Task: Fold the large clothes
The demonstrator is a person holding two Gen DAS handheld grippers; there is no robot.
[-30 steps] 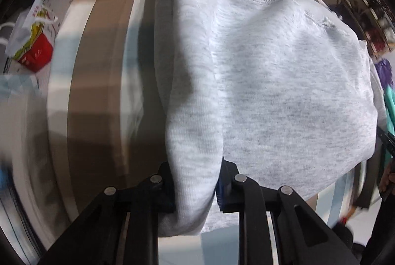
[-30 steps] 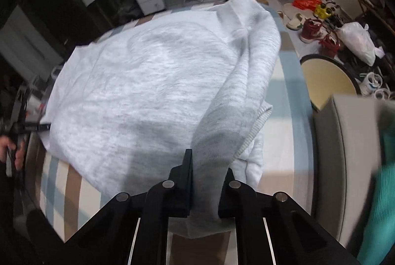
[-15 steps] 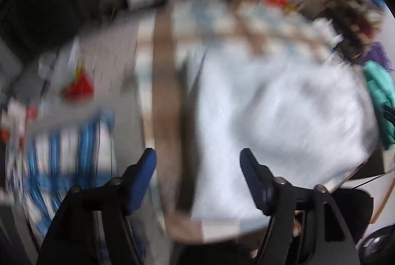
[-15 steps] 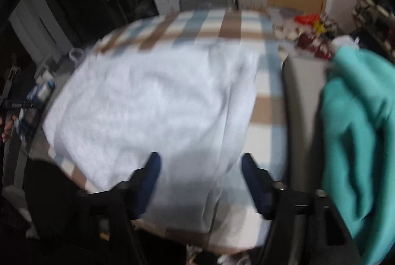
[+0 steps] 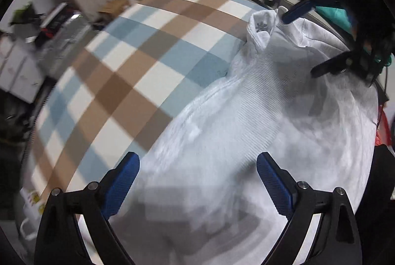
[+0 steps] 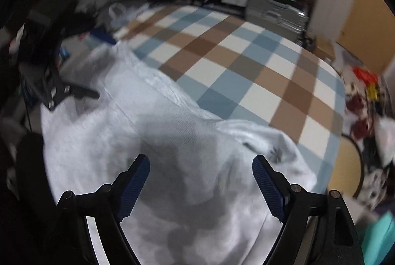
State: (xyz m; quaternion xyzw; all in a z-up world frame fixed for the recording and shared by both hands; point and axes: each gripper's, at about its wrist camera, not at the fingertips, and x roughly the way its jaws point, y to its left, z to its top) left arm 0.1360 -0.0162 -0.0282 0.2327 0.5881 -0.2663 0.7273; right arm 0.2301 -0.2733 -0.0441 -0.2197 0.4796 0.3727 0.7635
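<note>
**Both grippers let go of the sweatshirt**

Both the left gripper (image 5: 197,181) and right gripper (image 6: 200,178) have just opened; their fingers stand wide and empty above the sweatshirt (image 5: 246,122), dropped on the checked bed (image 5: 138,62). That fold looks finished.

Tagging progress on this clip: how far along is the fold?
Done: grey sweatshirt lies doubled on the checked blanket, both sides let go. In hand: nothing; left tool and right tool have just been opening and hang above the cloth. Left: its far edge is rumpled, so probably smoothing or one more fold.
</note>
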